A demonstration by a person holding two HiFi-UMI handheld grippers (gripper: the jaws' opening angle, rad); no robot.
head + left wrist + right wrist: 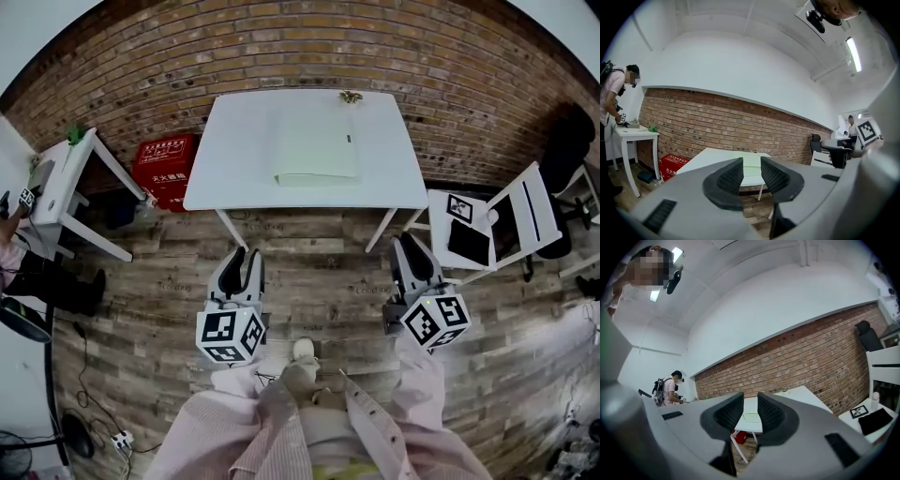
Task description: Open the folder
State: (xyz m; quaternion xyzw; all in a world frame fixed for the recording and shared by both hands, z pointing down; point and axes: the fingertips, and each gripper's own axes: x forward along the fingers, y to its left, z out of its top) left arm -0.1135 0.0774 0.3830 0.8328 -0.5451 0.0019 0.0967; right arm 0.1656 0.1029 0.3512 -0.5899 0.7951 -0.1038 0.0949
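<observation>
Nearest the lens is the person's pink-striped shirt (281, 433). Just beyond it each hand holds a grey gripper topped by a marker cube. The left gripper (244, 255) and the right gripper (413, 242) both have their ribbed black jaws standing apart with nothing between them, and both hang over the floor, short of the table. The floor (309, 246) is weathered wooden planking and the back wall (281, 47) is rough red brick under white plaster. Against that wall stands a white table (234, 150) with a smooth matt rectangular worktop and slim splayed legs. The folder (317, 148) lies closed and flat about the middle of the worktop, slightly right of centre, clear of every edge. It is a pale green rectangle with a small dark mark near its right edge. A red box (164, 169) sits on the floor by the table's left side.
</observation>
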